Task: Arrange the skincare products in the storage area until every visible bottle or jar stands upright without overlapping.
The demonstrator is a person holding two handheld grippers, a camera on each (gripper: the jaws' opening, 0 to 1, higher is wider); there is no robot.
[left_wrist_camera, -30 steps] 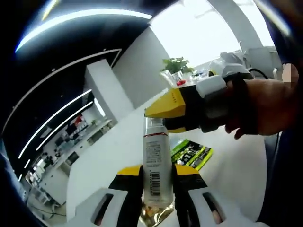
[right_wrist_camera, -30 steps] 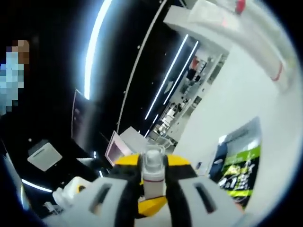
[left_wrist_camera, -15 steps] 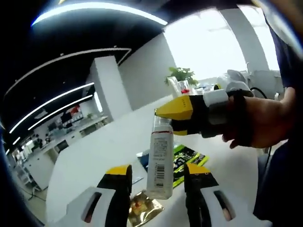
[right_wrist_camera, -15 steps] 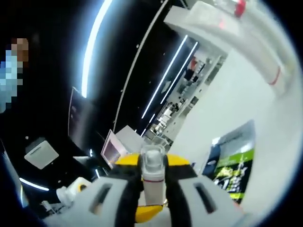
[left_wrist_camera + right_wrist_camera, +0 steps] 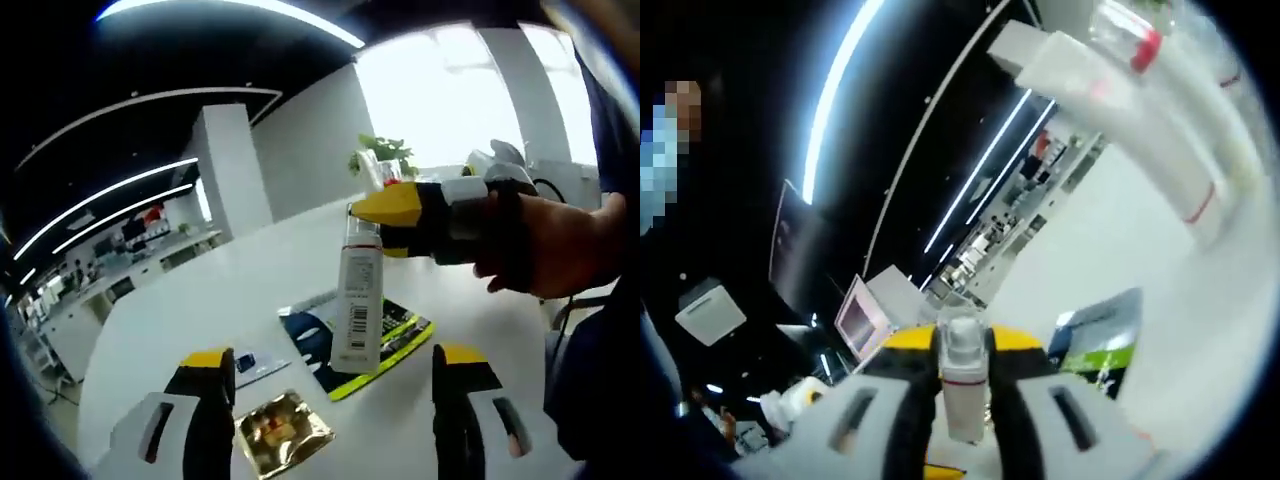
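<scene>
Right gripper (image 5: pixel 385 205) clamps the bottle (image 5: pixel 358 310) at its cap; left gripper (image 5: pixel 335 375) stands wide open, empty.
Bottle upright over a green-black packet (image 5: pixel 390 340) on the white table (image 5: pixel 200 310); gold sachet (image 5: pixel 280 430) nearby; potted plant (image 5: pixel 380 155) behind.

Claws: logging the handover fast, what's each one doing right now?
Left claw: open, holding nothing.
Right claw: closed on the clear bottle, gripping it near the cap.
</scene>
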